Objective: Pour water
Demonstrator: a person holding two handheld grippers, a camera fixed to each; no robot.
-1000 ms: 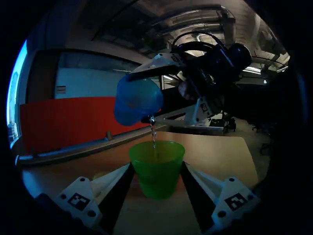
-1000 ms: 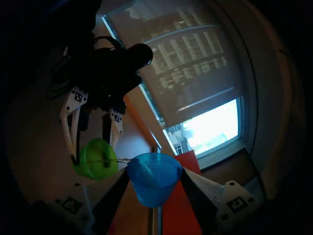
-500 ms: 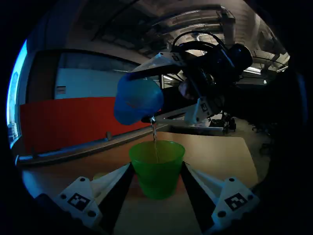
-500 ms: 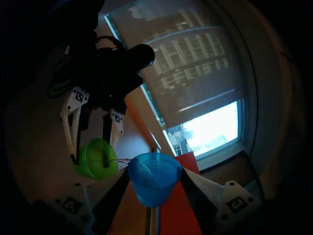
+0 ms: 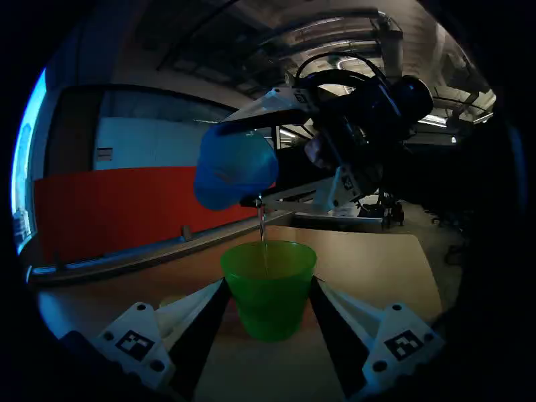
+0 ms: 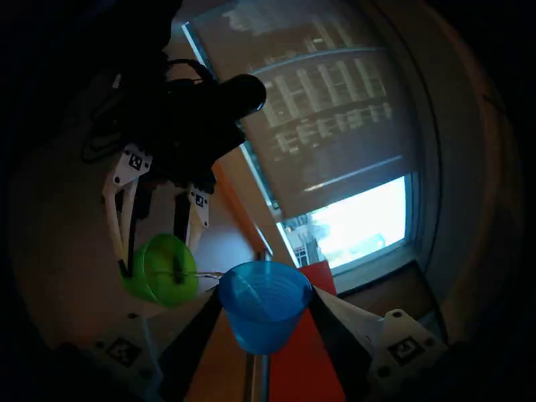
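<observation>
In the left gripper view, a green cup [image 5: 269, 288] stands upright on the wooden table [image 5: 375, 264], with my left gripper [image 5: 269, 298] shut on it. Above it hangs a blue cup [image 5: 234, 169], tipped over, held by the right gripper. A thin stream of water [image 5: 261, 226] falls from its rim into the green cup. In the right gripper view, my right gripper [image 6: 264, 315] is shut on the blue cup [image 6: 264, 311]. There the green cup [image 6: 161, 269] shows at the left between the left gripper's white fingers [image 6: 120, 214].
A red wall panel [image 5: 127, 204] and a metal rail [image 5: 154, 248] run behind the table. A bright window [image 6: 355, 224] with a blind above it shows in the right gripper view. A hand [image 5: 318, 151] holds the right gripper.
The blue cup has tipped slightly further and the water keeps running into the green cup. The left gripper and green cup have stayed put.
</observation>
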